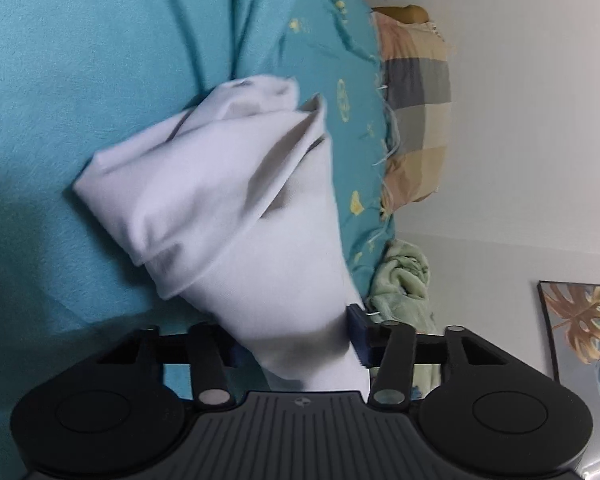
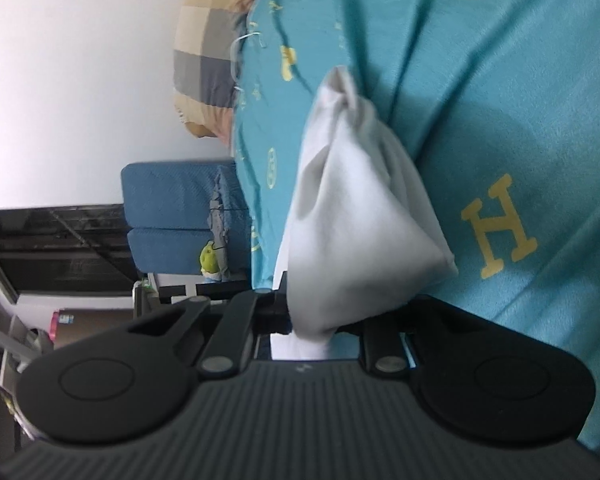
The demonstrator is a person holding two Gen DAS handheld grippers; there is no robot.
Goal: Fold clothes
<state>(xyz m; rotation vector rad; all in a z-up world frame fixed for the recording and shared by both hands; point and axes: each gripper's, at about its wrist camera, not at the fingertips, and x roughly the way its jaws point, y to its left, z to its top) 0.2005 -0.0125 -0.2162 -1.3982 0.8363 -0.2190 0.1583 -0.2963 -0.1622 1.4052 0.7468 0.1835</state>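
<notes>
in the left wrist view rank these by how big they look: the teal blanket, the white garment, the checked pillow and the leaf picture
1. teal blanket
2. white garment, though nearness to the camera inflates it
3. checked pillow
4. leaf picture, cut off by the frame edge

You are looking at a smooth, matt white cloth garment [image 1: 220, 200], a soft teal fabric bedspread [image 1: 80, 80] and matt black plastic grippers with ribbed grey housings.
</notes>
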